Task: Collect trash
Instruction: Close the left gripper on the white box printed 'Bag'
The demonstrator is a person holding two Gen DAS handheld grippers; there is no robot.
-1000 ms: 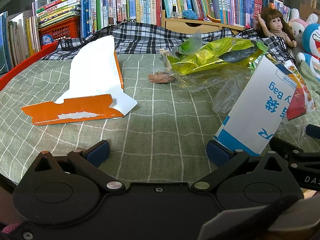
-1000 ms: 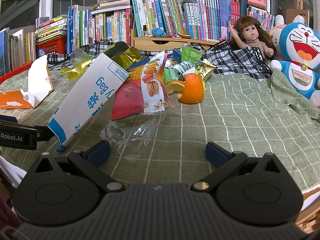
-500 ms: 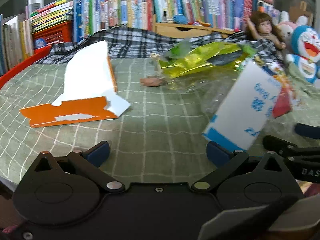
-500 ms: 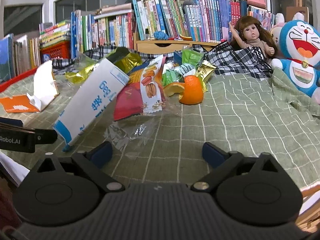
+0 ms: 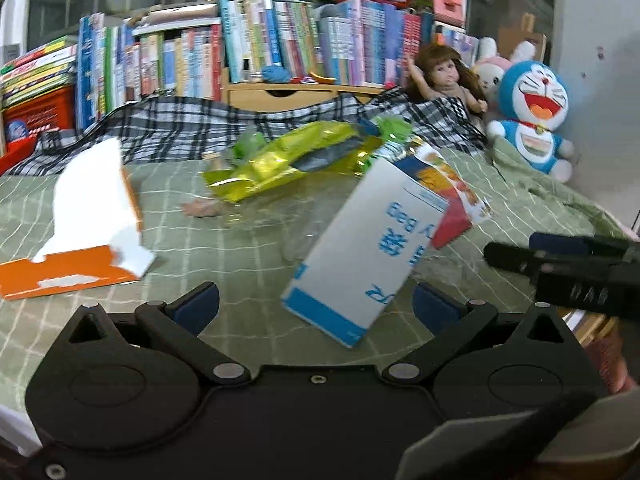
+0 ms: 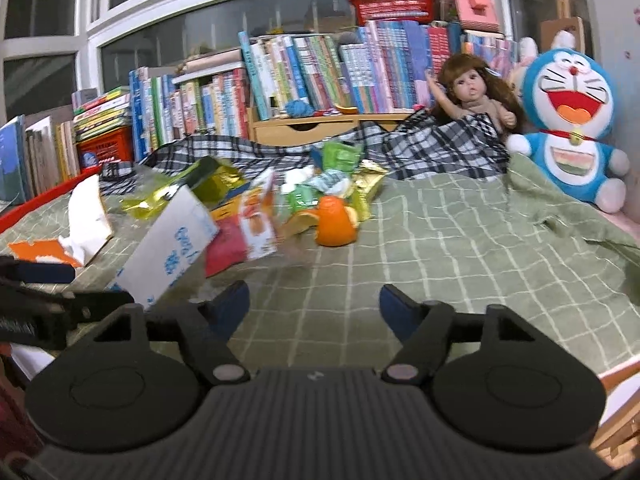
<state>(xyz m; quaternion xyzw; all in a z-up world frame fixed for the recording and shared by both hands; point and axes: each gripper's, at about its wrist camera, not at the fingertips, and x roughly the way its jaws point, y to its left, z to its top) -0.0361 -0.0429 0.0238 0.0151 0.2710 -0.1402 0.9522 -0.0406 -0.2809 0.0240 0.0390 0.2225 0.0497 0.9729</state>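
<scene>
Compared with the frames from a second ago, both views are found raised and swung, so that the white-and-blue box (image 5: 362,256) now lies between the fingers of the left tongs (image 5: 316,304) instead of against the right finger alone, and the right tongs (image 6: 314,304) are seen narrowed from their former wide spread, though nothing is held in them. The left tongs are set wide and empty. The box is propped aslant on the green checked cloth (image 6: 460,256), its long axis running from the near blue-banded end up and away to the right; whether its lower edge touches the cloth cannot be told. It is judged nearer to the left tongs, just ahead of their fingers. In the right wrist view the box (image 6: 168,248) lies to the left, beside the red snack packet (image 6: 240,236) and the orange peel (image 6: 334,226). A closing grip across the short axis is judged suitable.
</scene>
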